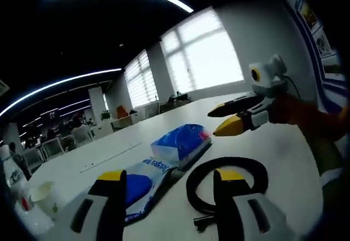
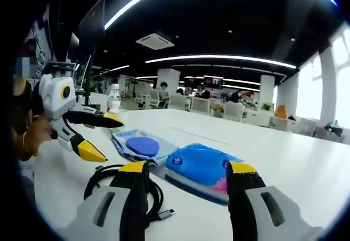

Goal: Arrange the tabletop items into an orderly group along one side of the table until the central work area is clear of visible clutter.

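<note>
A blue tissue pack (image 1: 182,143) (image 2: 201,169) lies on the white table (image 1: 284,159) (image 2: 295,159). Beside it is a flat blue-and-white pouch (image 1: 143,182) (image 2: 140,146). A coiled black cable (image 1: 227,181) (image 2: 123,189) rests close by. My left gripper (image 1: 170,183) is open, its jaws low over the pouch and the cable; in the right gripper view it (image 2: 101,137) comes in from the left. My right gripper (image 2: 188,174) is open above the tissue pack and cable; it (image 1: 227,118) hovers open over the table in the left gripper view.
A paper cup (image 1: 45,196) and a plastic-wrapped item (image 1: 13,181) stand at the table's left edge. A water bottle (image 2: 114,99) stands farther back. Office desks, chairs and people fill the background, with bright windows (image 1: 202,55) behind.
</note>
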Tool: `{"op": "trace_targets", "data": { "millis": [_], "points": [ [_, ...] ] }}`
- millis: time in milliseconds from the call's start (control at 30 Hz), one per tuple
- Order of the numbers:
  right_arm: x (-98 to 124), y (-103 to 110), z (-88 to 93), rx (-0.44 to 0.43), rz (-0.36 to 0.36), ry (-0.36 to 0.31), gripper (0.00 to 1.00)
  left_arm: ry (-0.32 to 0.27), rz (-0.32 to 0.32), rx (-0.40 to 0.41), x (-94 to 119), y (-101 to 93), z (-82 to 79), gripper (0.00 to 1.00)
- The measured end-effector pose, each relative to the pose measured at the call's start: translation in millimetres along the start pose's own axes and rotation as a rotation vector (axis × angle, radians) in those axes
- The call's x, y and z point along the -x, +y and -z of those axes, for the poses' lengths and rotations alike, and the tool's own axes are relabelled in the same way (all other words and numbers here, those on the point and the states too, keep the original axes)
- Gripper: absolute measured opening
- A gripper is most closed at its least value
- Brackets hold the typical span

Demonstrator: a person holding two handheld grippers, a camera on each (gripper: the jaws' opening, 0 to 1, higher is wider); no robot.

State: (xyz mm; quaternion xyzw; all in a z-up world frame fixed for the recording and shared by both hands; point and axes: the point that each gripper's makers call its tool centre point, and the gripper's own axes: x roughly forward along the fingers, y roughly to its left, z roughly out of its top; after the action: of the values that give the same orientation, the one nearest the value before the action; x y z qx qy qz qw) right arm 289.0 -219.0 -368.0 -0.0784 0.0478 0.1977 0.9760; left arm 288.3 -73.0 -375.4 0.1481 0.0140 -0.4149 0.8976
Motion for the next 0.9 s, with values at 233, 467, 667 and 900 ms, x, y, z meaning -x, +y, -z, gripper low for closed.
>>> {"op": "trace_targets", "data": {
  "millis": [233,467,667,900],
  "points": [
    [8,14,-2.4,-0.006,-0.011,-0.016,0.61,-0.012,-0.016,0.003,12,2.6,1.2,0.69],
    [17,20,-5.2,-0.025,-0.019,-0.033,0.70,-0.010,-0.083,0.061,34,21.8,13.8,0.71],
    [23,31,-3.8,-0.033,-0.028,-0.031,0.74,0.001,-0.100,0.082,45,26.0,21.2,0.72],
    [31,41,-2.8,-0.033,-0.046,-0.025,0.76,-0.008,-0.093,0.085,61,28.6,19.3,0.75]
  ]
}}
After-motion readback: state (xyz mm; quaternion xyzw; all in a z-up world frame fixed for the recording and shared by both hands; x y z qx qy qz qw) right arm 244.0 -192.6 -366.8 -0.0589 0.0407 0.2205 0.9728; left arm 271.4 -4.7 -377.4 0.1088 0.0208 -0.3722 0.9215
